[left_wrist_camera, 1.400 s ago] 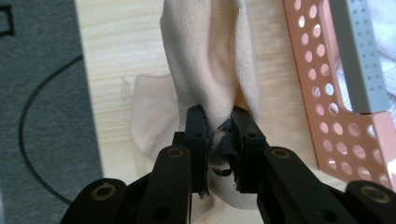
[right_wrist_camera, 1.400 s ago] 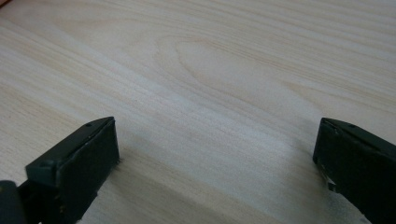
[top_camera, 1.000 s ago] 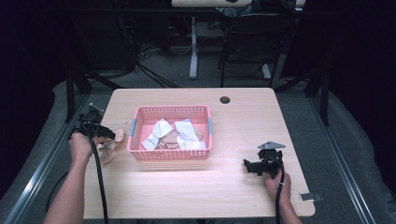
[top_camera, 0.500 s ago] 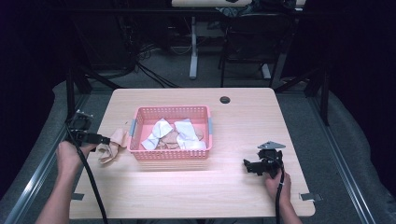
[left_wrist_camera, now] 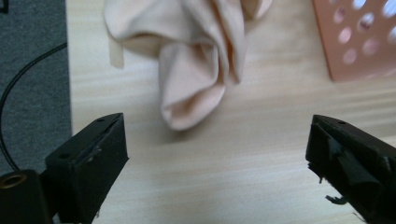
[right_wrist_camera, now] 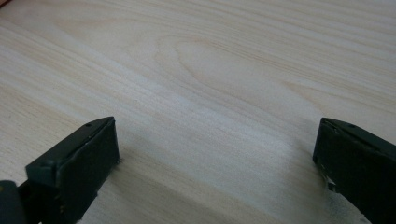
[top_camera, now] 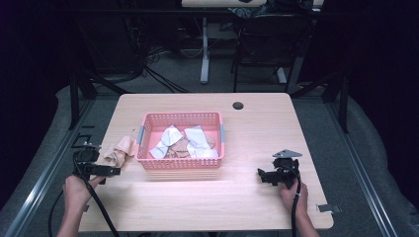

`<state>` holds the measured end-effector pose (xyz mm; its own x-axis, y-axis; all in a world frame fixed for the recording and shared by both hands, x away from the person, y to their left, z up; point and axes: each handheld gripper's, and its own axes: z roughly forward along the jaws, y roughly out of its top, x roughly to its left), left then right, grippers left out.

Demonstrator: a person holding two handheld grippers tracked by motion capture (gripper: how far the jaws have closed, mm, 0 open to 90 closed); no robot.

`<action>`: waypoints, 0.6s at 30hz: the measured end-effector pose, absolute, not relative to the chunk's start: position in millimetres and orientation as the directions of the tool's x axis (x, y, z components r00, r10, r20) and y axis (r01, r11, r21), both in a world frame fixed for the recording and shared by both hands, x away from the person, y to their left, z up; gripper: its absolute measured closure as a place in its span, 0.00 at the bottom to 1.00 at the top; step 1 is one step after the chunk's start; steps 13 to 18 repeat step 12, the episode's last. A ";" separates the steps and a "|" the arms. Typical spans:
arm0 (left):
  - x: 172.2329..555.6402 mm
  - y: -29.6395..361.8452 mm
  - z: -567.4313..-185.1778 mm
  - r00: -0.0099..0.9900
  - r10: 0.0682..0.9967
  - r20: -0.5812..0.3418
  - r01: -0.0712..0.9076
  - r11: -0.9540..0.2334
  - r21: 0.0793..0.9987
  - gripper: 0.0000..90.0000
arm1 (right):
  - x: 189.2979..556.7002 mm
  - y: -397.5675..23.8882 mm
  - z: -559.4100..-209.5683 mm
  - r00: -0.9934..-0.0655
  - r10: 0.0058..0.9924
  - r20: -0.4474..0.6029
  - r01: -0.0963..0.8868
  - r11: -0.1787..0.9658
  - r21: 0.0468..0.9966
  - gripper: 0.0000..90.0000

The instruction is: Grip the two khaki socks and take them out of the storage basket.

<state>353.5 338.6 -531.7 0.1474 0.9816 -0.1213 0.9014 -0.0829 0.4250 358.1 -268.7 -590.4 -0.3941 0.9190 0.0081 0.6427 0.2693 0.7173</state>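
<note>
My left gripper [left_wrist_camera: 215, 158] has just been opening, jaws spread with nothing between them, peach cloth [left_wrist_camera: 196, 60] on the table [left_wrist_camera: 261, 177] just ahead, left of the basket [top_camera: 180, 143]; right gripper [right_wrist_camera: 215, 158] spread over bare wood.

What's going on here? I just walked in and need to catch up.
A person works at a wooden table with tongs in each hand. The left tongs have just been opening and now stand open with nothing between them, short of a peach cloth lying left of the pink basket, which holds white cloths. The right tongs rest open on bare wood.
</note>
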 end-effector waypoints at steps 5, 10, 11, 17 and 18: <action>340.4 335.1 -550.3 0.123 0.987 -0.102 0.891 -0.064 0.450 0.02 | 358.0 -268.6 -590.4 -0.393 0.919 0.007 0.643 0.269 0.717 0.00; 339.1 334.5 -550.9 0.128 0.988 -0.089 0.886 -0.073 0.458 0.00 | 357.8 -268.7 -590.2 -0.394 0.919 0.006 0.643 0.270 0.716 0.00; 339.2 334.8 -550.1 0.124 0.987 -0.098 0.885 -0.065 0.461 0.00 | 357.5 -268.7 -590.1 -0.388 0.922 0.002 0.647 0.270 0.713 0.00; 339.3 335.1 -549.6 0.125 0.988 -0.094 0.884 -0.067 0.464 0.00 | 357.4 -268.6 -590.0 -0.387 0.922 0.002 0.647 0.270 0.713 0.00; 339.3 335.1 -549.6 0.125 0.988 -0.094 0.884 -0.067 0.464 0.00 | 357.4 -268.6 -590.0 -0.387 0.922 0.002 0.647 0.270 0.713 0.00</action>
